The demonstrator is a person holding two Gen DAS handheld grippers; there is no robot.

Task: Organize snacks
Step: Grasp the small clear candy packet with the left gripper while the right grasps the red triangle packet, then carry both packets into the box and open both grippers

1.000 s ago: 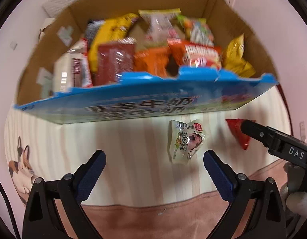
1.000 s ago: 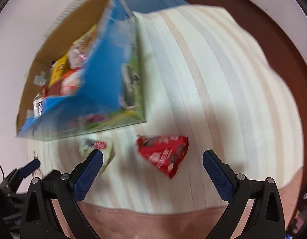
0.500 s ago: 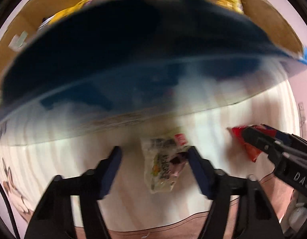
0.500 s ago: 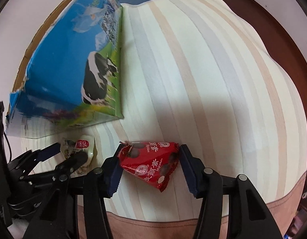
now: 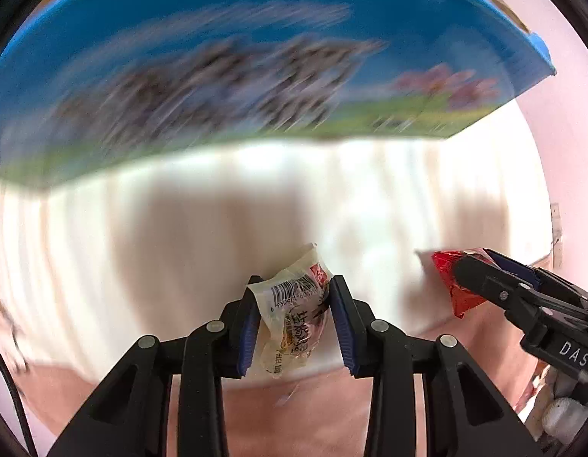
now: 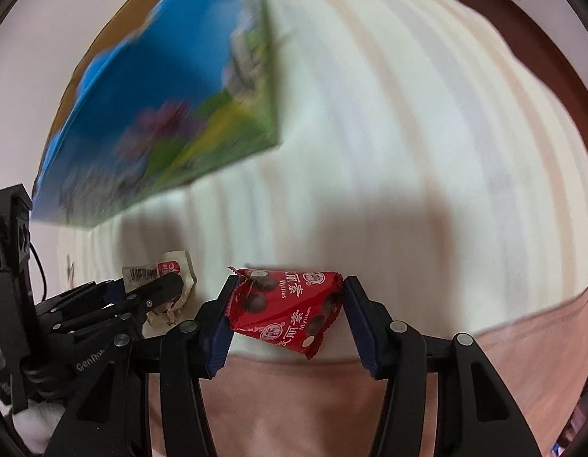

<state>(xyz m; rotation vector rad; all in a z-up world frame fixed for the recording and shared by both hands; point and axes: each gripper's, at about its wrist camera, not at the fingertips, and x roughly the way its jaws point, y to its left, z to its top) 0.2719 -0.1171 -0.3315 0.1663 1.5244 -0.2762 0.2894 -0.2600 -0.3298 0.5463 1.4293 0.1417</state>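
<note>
A pale snack packet (image 5: 294,316) with a barcode sits pinched between the blue pads of my left gripper (image 5: 295,282), which is shut on it and points down at the striped cloth. To its right, my right gripper (image 6: 290,282) is shut on a red chocolate-ball packet (image 6: 286,304), with a pad pressing each end. In the right wrist view my left gripper (image 6: 149,285) and the pale packet (image 6: 168,266) show at the lower left. The left wrist view has my right gripper (image 5: 478,262) and the red packet (image 5: 450,285) at the right. Both packets are near the cloth's front edge.
A big blue cardboard box (image 5: 255,57) printed with cows and grass stands just behind the packets, blurred; its blue and green side (image 6: 160,114) also shows from the right wrist. The cream striped cloth (image 6: 408,152) spreads to the right. A pinkish-brown surface (image 6: 294,400) borders its near edge.
Both grippers have come down onto the cloth and shut, the left on the pale packet and the right on the red one. The box's inside with its snacks has left the left wrist view.
</note>
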